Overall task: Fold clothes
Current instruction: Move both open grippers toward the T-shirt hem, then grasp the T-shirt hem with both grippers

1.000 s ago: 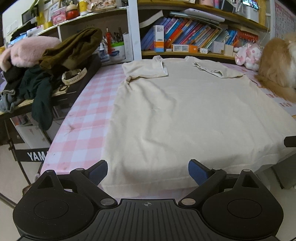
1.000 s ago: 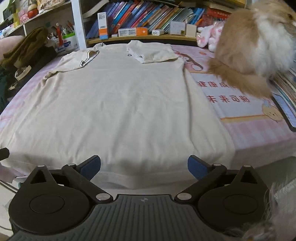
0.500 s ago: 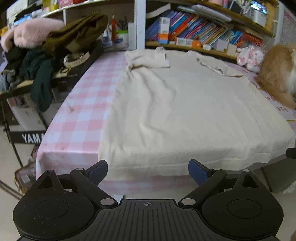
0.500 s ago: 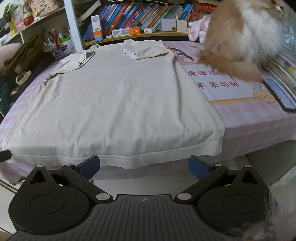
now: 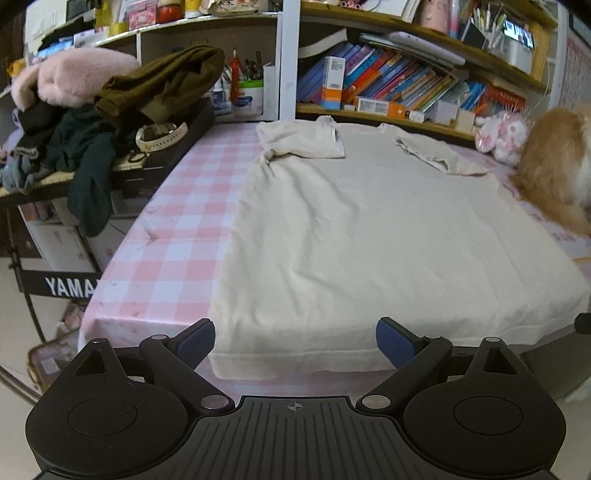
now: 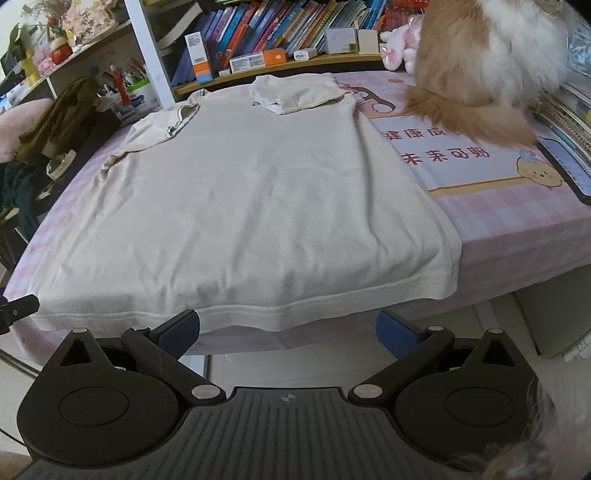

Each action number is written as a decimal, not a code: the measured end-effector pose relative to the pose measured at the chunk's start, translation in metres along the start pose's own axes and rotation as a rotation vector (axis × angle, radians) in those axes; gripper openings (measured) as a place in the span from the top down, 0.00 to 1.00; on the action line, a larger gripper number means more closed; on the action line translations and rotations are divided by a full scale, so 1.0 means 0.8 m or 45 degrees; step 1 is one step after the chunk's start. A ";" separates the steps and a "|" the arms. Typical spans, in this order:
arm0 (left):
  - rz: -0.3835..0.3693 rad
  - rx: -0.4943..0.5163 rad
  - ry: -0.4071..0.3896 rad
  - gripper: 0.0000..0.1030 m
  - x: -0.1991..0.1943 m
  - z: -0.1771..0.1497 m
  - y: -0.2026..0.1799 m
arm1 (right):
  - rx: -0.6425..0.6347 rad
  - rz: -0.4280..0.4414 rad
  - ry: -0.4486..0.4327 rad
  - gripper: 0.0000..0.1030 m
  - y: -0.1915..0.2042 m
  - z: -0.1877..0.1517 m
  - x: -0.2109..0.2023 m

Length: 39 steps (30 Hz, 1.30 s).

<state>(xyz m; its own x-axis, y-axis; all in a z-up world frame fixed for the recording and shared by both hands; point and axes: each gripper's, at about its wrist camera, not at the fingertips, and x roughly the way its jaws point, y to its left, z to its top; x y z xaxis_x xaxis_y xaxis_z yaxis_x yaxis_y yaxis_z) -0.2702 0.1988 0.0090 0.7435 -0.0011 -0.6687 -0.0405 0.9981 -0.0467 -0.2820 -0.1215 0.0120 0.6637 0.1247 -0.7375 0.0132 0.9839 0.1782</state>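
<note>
Left wrist view: set low off the near edge of the counter, toward its left corner, facing 12 o'clock along the cream T-shirt to the bookshelf; hem close, just past the spread fingers. Right wrist view: off the same near edge, farther right and a little higher, facing 12 to 11 o'clock. Shared by both: the T-shirt, the bookshelf, the furry animal at 2 o'clock.
</note>
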 end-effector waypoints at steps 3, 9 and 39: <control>0.013 -0.043 0.007 0.07 0.000 0.001 0.008 | -0.015 -0.005 0.006 0.00 0.002 0.001 0.000; 0.005 -0.161 0.046 0.09 0.008 -0.001 0.033 | -0.018 -0.110 -0.006 0.00 -0.004 0.007 0.000; -0.298 -0.265 0.282 0.89 0.058 0.004 0.091 | -0.096 0.025 0.313 0.92 -0.165 0.084 0.077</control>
<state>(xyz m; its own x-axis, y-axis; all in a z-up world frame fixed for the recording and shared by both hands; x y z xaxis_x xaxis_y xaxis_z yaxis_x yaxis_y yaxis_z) -0.2364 0.2716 -0.0232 0.5873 -0.2636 -0.7652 -0.0386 0.9353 -0.3518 -0.1928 -0.2524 -0.0132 0.4616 0.1625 -0.8721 -0.0597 0.9865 0.1522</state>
